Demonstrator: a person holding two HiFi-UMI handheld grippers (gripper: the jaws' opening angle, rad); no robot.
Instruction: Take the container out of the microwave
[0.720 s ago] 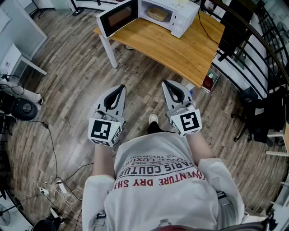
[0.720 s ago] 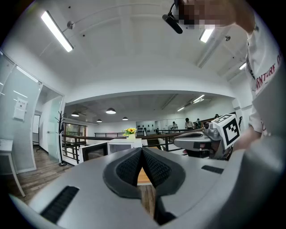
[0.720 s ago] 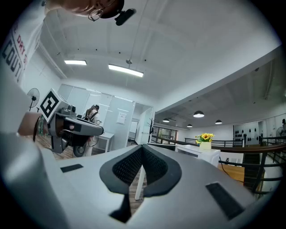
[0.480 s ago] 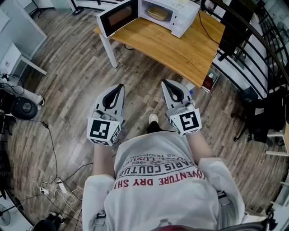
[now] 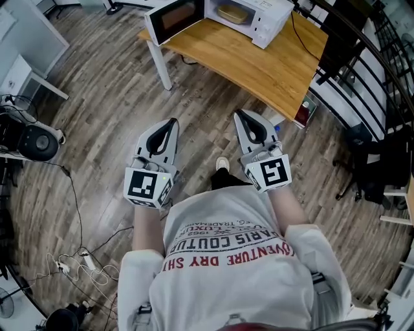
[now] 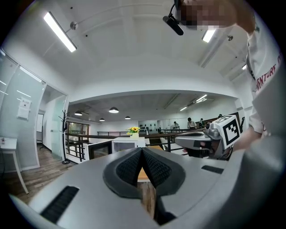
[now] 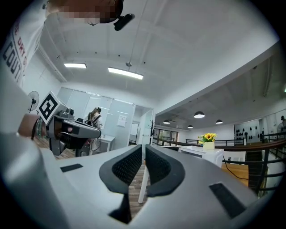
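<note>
A white microwave (image 5: 259, 16) stands on the far end of a wooden table (image 5: 265, 64), its door (image 5: 173, 16) swung open to the left. Inside it sits a shallow tan container (image 5: 231, 11). Both grippers are held level in front of the person's chest, well short of the table. The left gripper (image 5: 170, 123) is shut and empty; its pads meet in the left gripper view (image 6: 142, 150). The right gripper (image 5: 240, 115) is also shut on nothing (image 7: 143, 150). The microwave shows small and far in both gripper views (image 6: 123, 145) (image 7: 203, 154).
Wood plank floor lies between the person and the table. A white table leg (image 5: 162, 64) stands at the near left corner, a dark red box (image 5: 302, 111) under the right end. A black railing (image 5: 362, 77) runs on the right, a round black device (image 5: 35, 143) and cables (image 5: 77, 265) on the left.
The table and microwave have slid a little toward the top of the head view. Both grippers keep the same pose and stay shut.
</note>
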